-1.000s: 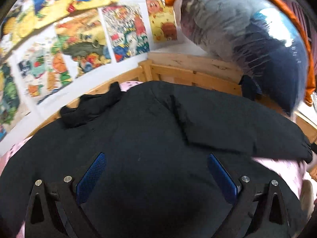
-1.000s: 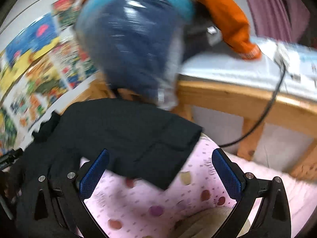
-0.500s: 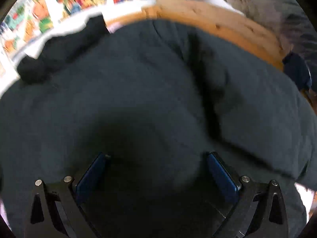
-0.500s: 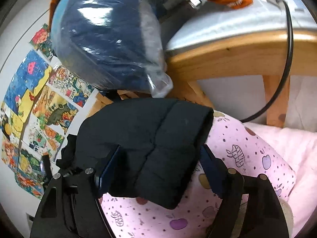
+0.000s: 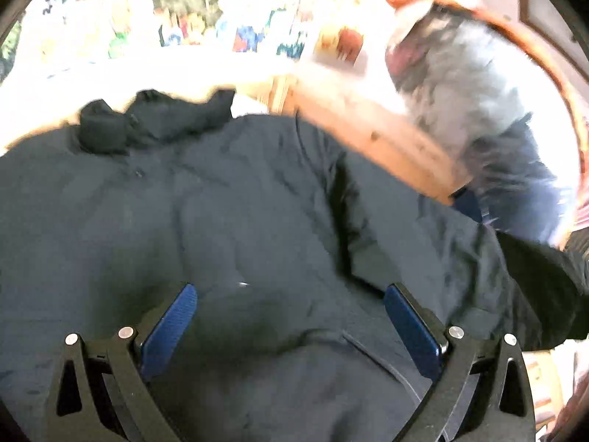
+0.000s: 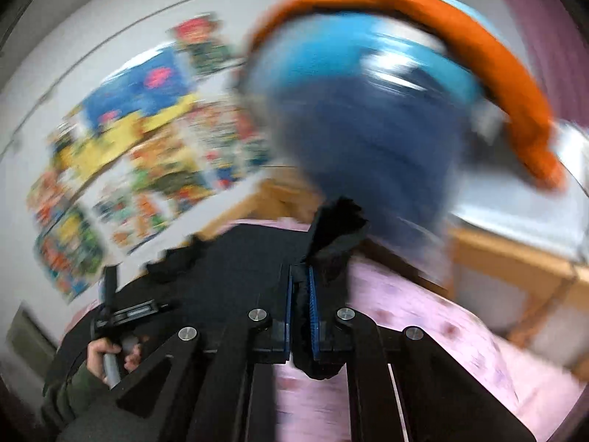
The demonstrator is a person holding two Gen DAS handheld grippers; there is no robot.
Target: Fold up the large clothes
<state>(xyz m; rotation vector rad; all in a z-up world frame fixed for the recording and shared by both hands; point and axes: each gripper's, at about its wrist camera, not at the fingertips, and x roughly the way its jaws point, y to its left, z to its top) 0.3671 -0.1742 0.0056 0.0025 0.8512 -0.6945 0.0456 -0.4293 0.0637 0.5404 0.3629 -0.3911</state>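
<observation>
We clenched our right tool [image 6: 301, 294] on the black jacket's [image 5: 257, 221] sleeve [image 6: 331, 243] at frame centre to fold it, left tool [image 5: 291, 316] released above the jacket spread on the bed [image 6: 423, 324].

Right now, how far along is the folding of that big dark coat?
Barely begun. The black coat lies mostly spread on the pink sheet. In hand: the right gripper is shut on its sleeve end; the left gripper hovers open over the body. All body folds remain.

Right gripper [image 6: 301, 287] apparently pinches black jacket sleeve [image 6: 333, 235] above pink sheet [image 6: 423, 331].
</observation>
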